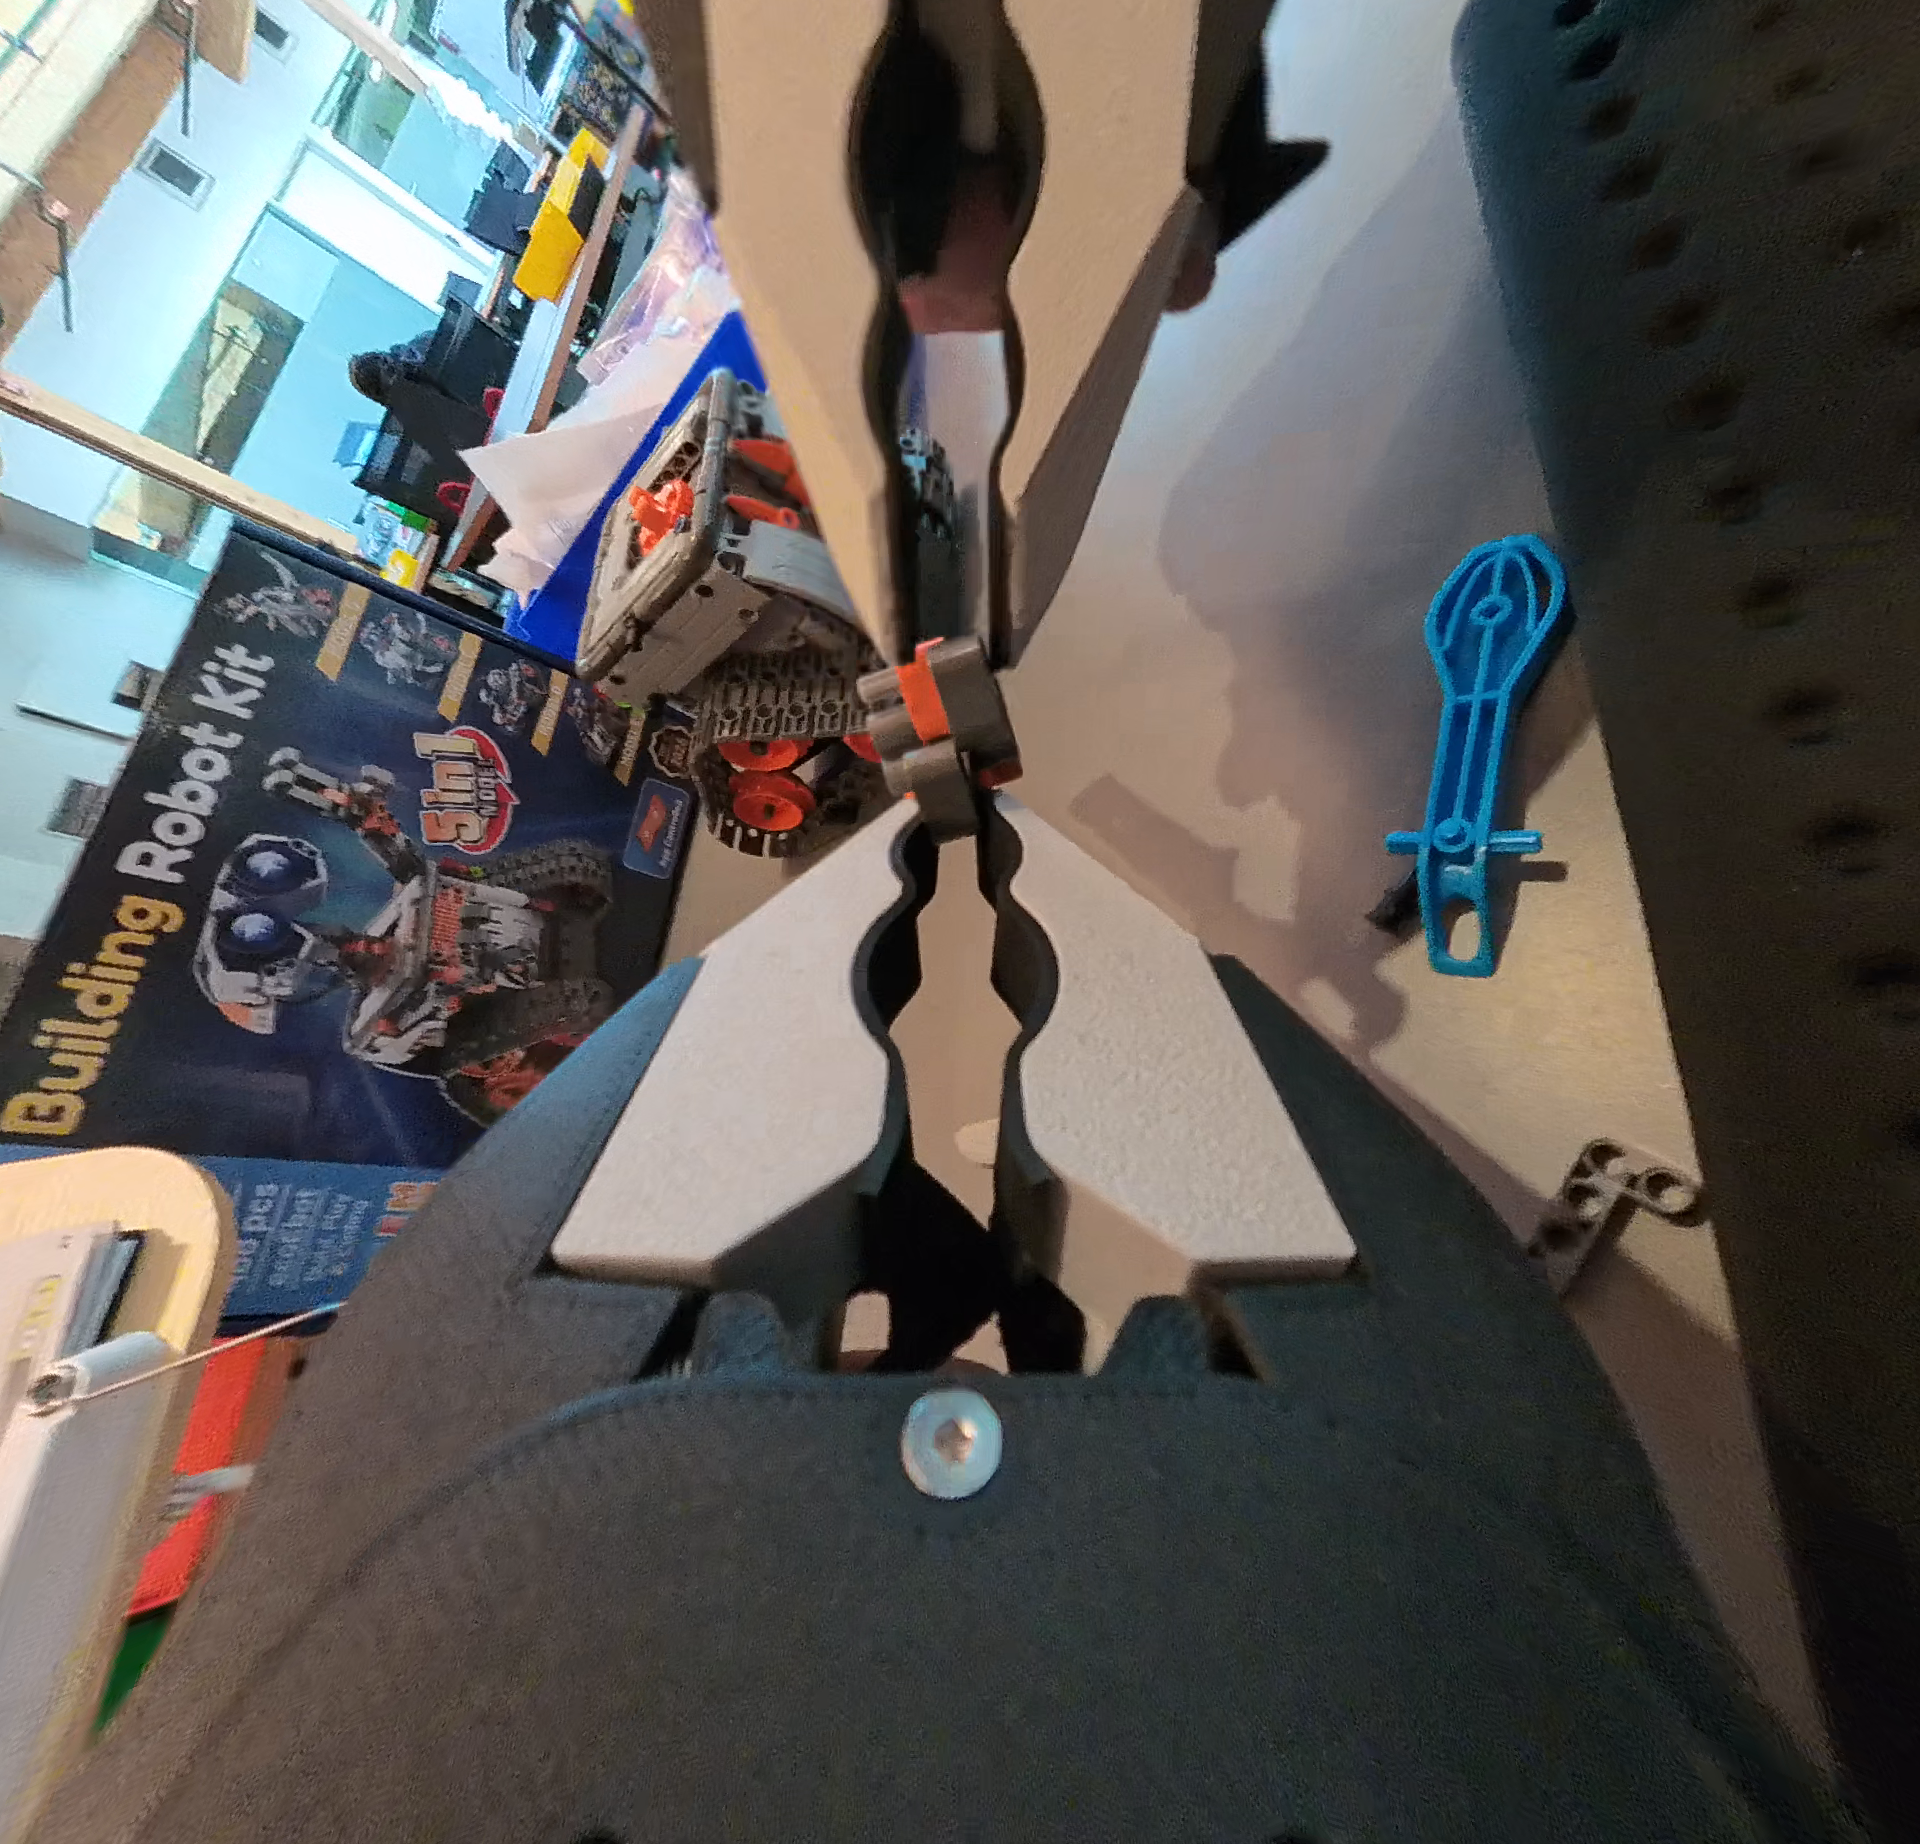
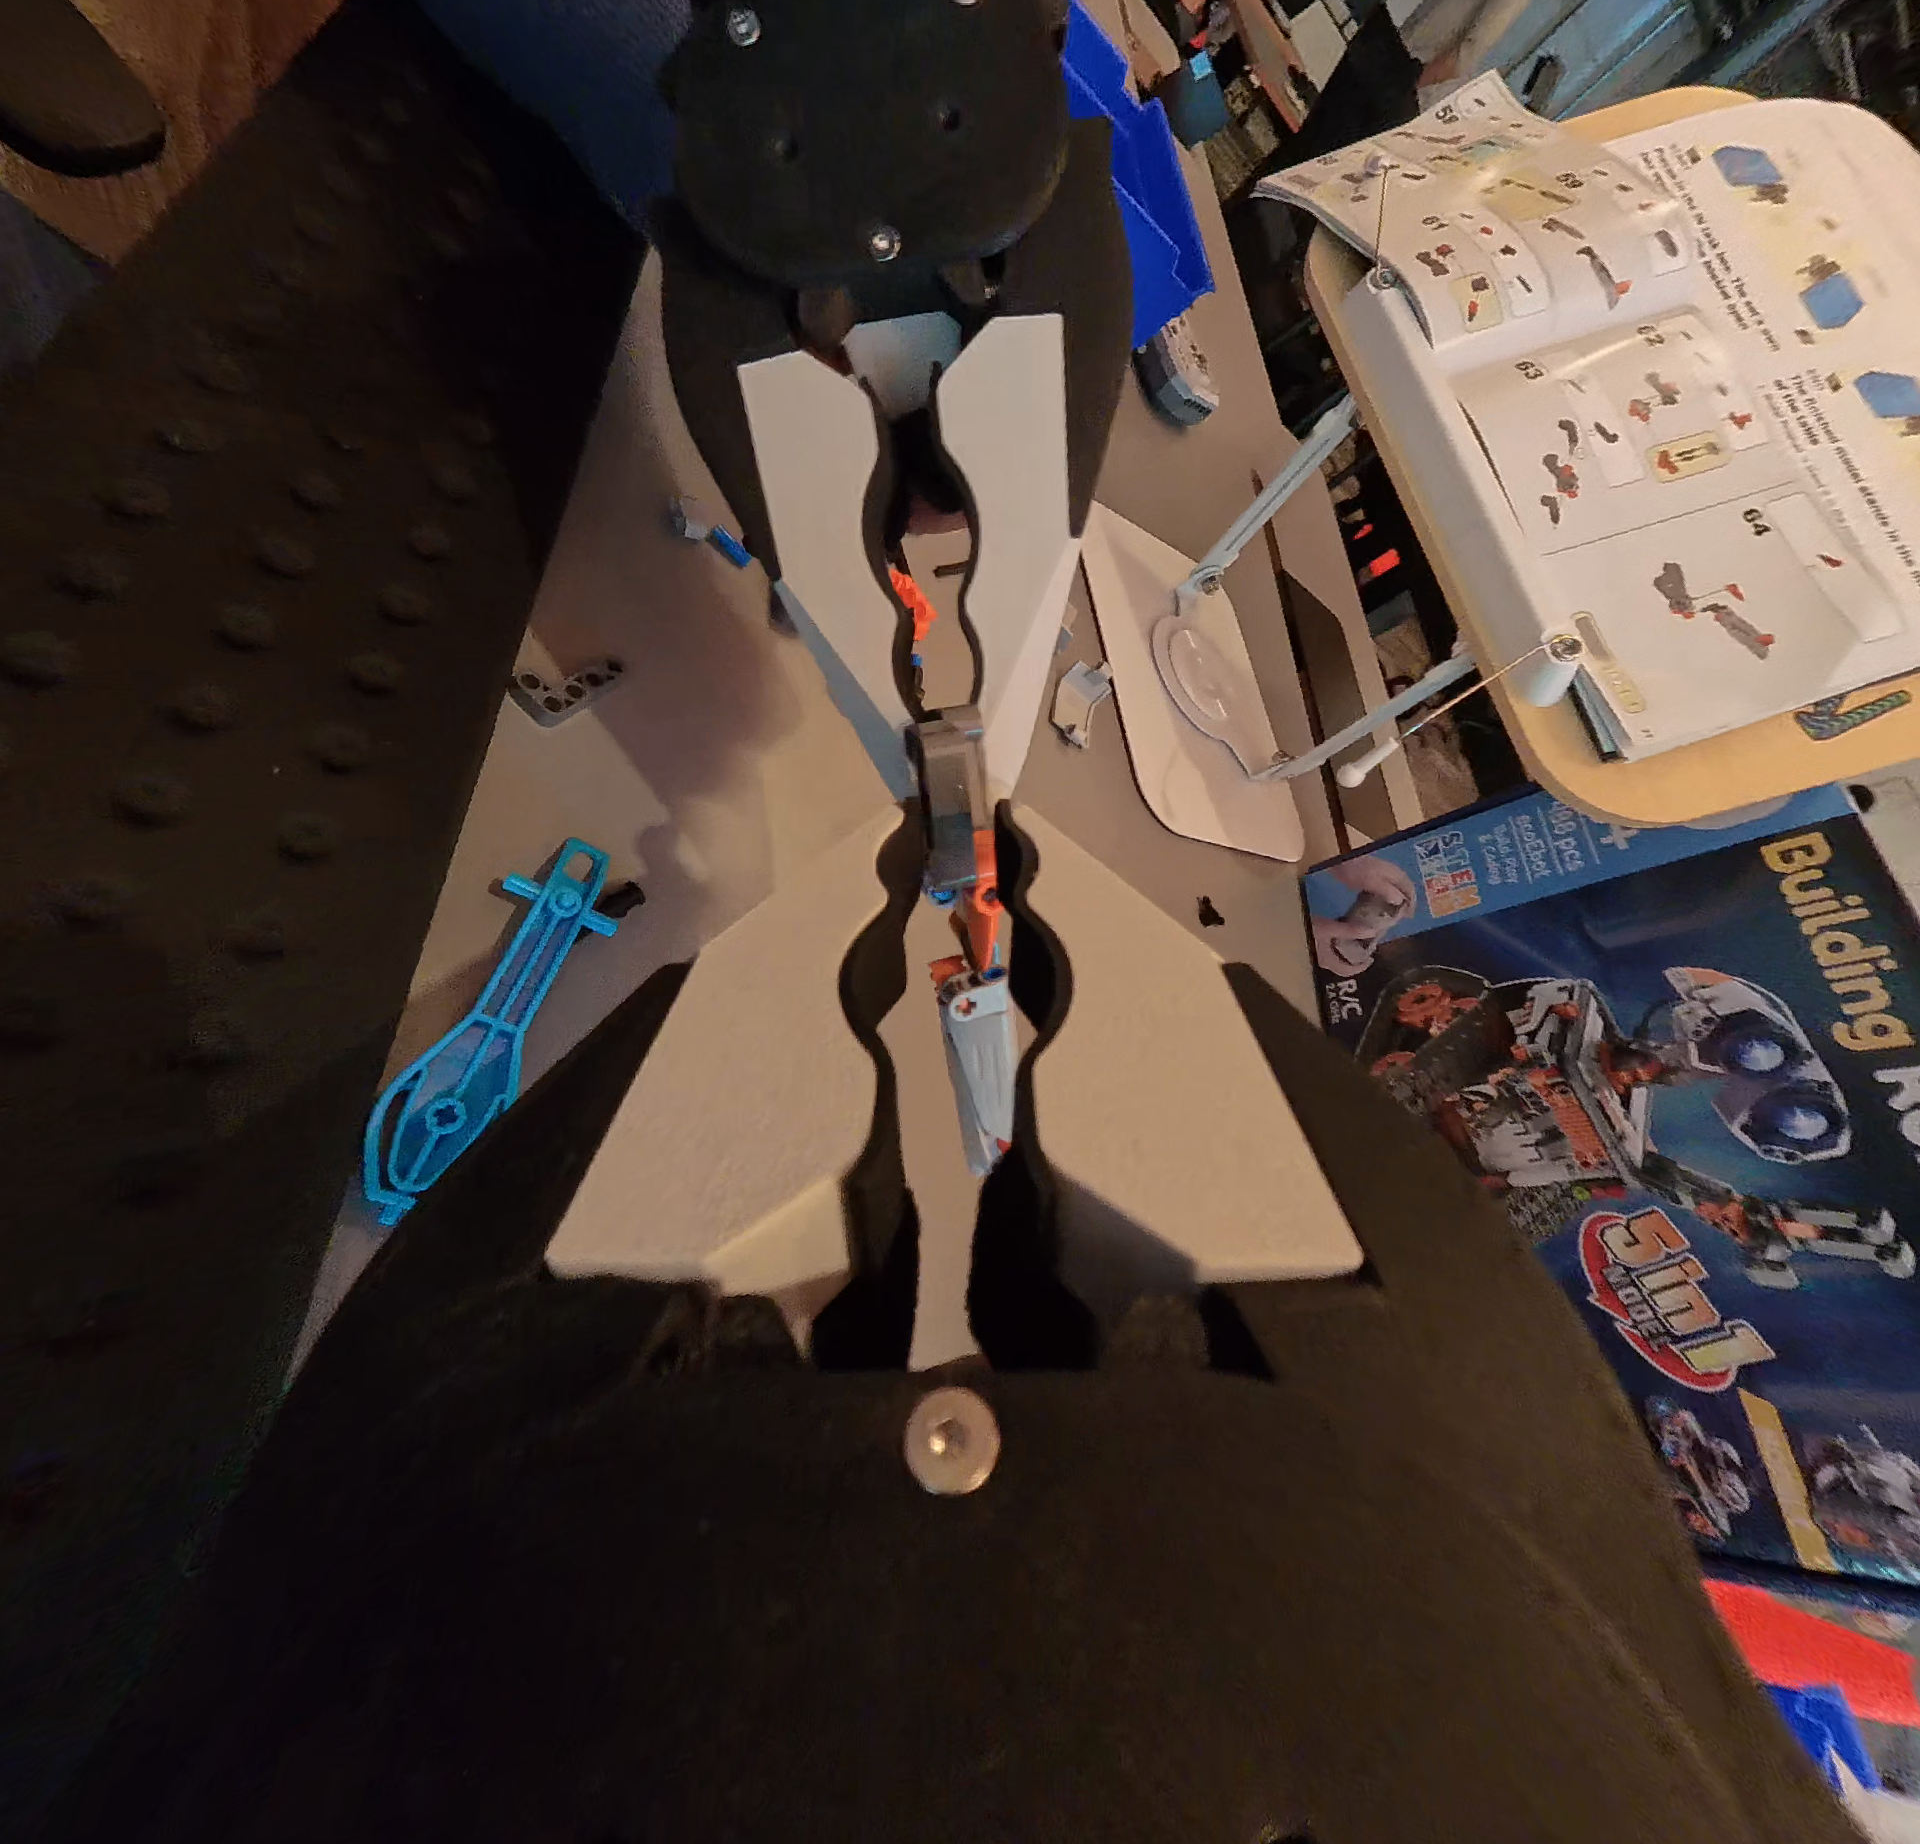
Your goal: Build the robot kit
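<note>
Cluttering grey table (image 1: 1195, 506): kit box (image 1: 343, 859), blue tool (image 1: 1475, 745).

Matt plastic tool (image 1: 1475, 755), glossy cardboard box (image 1: 343, 859)

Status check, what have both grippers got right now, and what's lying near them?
Left gripper and right gripper tip to tip, both shut on grey-orange brick piece. Blue plastic tool on table alongside.
</note>
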Motion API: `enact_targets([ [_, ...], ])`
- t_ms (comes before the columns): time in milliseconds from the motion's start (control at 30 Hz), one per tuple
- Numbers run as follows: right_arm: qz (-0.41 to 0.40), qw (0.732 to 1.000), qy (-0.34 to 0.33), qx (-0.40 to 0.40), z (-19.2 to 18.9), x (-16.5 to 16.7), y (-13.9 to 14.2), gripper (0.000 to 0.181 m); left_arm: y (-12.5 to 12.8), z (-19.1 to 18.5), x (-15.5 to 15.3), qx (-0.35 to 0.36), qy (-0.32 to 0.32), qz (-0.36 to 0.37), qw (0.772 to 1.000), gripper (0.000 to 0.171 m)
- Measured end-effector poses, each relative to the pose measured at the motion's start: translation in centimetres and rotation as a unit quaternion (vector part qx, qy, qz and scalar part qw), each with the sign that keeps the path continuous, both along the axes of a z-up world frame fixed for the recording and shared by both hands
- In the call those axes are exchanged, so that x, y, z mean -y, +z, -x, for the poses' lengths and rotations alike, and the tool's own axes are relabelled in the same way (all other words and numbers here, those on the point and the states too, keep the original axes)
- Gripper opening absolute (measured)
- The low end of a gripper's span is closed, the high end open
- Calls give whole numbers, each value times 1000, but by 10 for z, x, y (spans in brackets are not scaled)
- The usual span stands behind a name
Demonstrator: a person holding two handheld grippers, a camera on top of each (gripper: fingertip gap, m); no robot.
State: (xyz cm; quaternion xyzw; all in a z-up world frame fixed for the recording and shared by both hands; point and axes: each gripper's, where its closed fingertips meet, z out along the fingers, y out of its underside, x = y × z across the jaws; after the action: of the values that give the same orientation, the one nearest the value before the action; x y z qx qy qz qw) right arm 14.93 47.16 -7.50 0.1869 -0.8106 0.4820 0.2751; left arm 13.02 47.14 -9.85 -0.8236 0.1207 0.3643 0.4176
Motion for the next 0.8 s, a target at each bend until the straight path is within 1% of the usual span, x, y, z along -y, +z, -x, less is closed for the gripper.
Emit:
enact_targets([
  [67,-8,999,-19,-34,-4,-1,-3,7,-4,-4,-2,29,0,-2,1000,5],
  [133,-22,997,-37,-59,-9,-3,-6,6,-6,-7,-3,30,-4,0,1000,5],
  [233,-3,998,-53,-47,-11,-4,-7,6,-6,-9,-4,25,-4,0,1000,5],
  [367,69,996,-47,14,-19,-6,5,5,5,-18,-6,32,-14,-36,999,5],
  [500,142,986,-33,80,-23,-7,19,3,13,-25,-5,21,-20,-57,998,5],
  [533,152,984,-35,85,-22,-8,22,0,14,-27,-5,22,-25,-62,998,5],
  [600,171,979,-27,105,-25,-7,29,0,19,-31,-4,16,-31,-78,996,5],
  [633,168,978,-17,118,-28,-5,28,0,18,-32,-2,24,-32,-75,996,5],
  [700,156,982,-23,106,-26,-3,24,0,14,-33,1,37,-27,-79,996,5],
  [800,170,975,-25,142,-23,3,25,0,15,-29,7,56,-16,-95,994,5],
])
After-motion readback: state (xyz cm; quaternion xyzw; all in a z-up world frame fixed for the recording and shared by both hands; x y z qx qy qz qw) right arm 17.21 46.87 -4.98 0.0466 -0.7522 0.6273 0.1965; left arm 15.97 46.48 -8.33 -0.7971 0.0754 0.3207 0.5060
